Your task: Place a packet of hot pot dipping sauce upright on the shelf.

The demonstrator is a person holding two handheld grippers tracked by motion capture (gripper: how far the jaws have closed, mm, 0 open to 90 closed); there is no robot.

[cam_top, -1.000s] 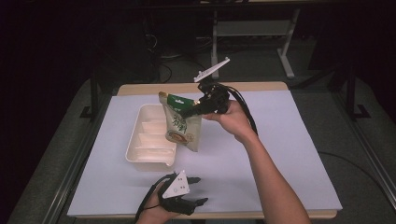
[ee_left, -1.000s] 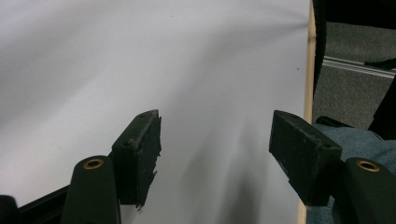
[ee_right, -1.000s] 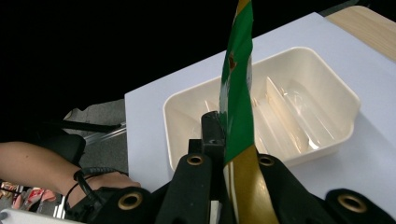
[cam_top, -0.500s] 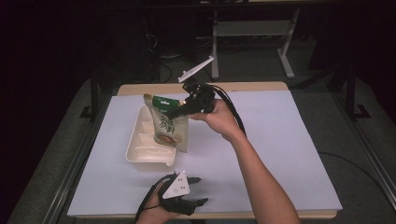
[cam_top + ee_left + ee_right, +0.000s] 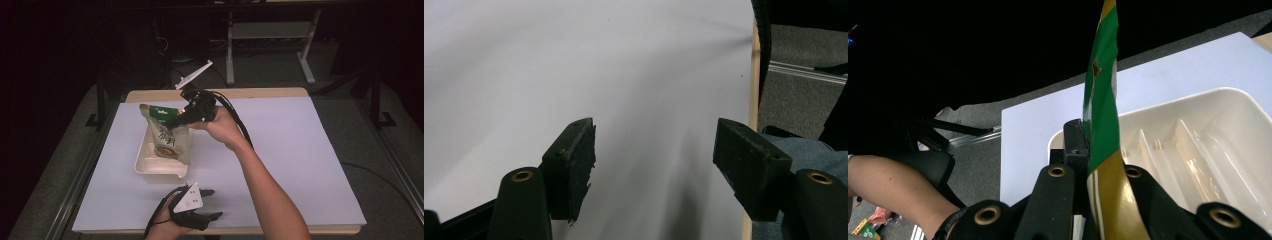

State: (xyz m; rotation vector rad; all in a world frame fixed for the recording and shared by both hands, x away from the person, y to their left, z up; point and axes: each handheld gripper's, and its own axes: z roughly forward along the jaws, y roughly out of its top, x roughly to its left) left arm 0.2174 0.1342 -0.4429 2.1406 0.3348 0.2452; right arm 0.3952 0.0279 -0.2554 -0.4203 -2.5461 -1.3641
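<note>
My right gripper is clamped on the green top edge of a snack pouch, jaws closed tight against the film. In the right gripper view the pouch stands edge-on between the jaws, green band above, gold below. The pouch hangs over the white tray, its lower end at or inside the tray's near half; contact with the tray floor cannot be confirmed. Its long axis runs top to bottom, tilted, with the green sealed end up and toward the far-left of the table, printed face toward the high camera.

My left gripper rests at the near table edge, jaws spread wide, nothing between them. The left gripper view shows the gap over bare white table cover.

The high view gives the pouch's printed face and its position over the tray. The right gripper view instead shows the tray interior: ribbed dividers along its floor, and the grip itself at close range
</note>
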